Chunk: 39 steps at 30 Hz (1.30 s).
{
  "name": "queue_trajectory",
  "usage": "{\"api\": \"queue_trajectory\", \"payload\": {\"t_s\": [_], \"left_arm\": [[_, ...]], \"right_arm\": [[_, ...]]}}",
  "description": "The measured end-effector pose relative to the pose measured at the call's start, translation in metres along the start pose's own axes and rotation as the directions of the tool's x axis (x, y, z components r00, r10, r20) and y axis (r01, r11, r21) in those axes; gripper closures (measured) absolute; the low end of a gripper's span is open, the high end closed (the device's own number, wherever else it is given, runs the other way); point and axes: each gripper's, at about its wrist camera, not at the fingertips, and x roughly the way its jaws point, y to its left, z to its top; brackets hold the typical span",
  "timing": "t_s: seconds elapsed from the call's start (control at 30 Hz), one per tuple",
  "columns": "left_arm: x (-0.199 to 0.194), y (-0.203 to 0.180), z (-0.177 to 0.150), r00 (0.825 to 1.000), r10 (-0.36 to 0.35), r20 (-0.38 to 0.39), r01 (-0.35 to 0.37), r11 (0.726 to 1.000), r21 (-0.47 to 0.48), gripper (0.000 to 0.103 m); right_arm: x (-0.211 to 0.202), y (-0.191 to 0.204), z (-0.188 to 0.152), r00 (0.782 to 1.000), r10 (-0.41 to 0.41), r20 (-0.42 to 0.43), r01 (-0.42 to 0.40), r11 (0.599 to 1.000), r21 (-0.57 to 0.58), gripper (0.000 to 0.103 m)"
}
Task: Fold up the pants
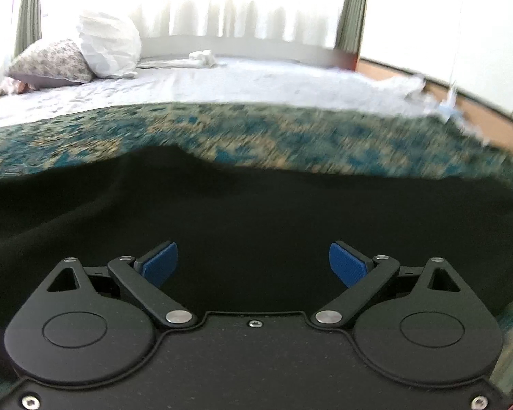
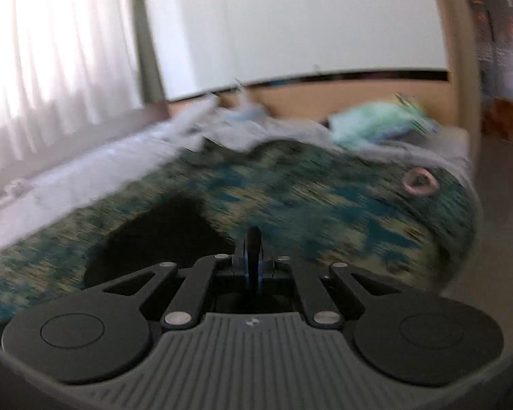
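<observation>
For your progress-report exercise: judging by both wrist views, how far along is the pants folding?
Done: black pants lie on the patterned blanket. In hand: the right gripper is shut, seemingly on a dark strip, perhaps pants fabric; the left gripper hovers open over the pants. Left: no neat folded stack shows, so most folding seems to remain.

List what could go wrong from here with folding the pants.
1. The right gripper is shut, and whether it pinches the pants is unclear; a thin pinch could slip.
2. The left gripper is open over the pants, so that side may sag.
3. The blanket could get grabbed too.
</observation>
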Motion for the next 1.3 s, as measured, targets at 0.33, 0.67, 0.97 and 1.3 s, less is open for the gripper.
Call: {"api": "queue_trajectory", "payload": {"t_s": [0.33,0.67,0.97,1.3], "left_arm": [[0.069,-0.027,0.055,0.994,0.072,-0.079,-0.06,0.987,0.146,0.048],[0.126,0.02,0.068,0.961,0.245,-0.128,-0.245,0.969,0.017,0.068],[0.153,0.043,0.079,0.94,0.33,-0.09,-0.329,0.944,0.027,0.067],[0.133,0.029,0.08,0.949,0.309,-0.065,-0.304,0.95,0.066,0.049]], "right_arm": [[-0.016,0.008,-0.014,0.998,-0.06,0.006,0.06,0.994,-0.088,0.023],[-0.003,0.149,-0.02,0.858,0.382,-0.343,-0.479,0.835,-0.269,0.041],[0.077,0.235,-0.024,0.828,0.351,-0.438,-0.487,0.836,-0.25,0.058],[0.059,0.184,-0.005,0.832,0.45,-0.324,-0.492,0.869,-0.057,0.036]]}}
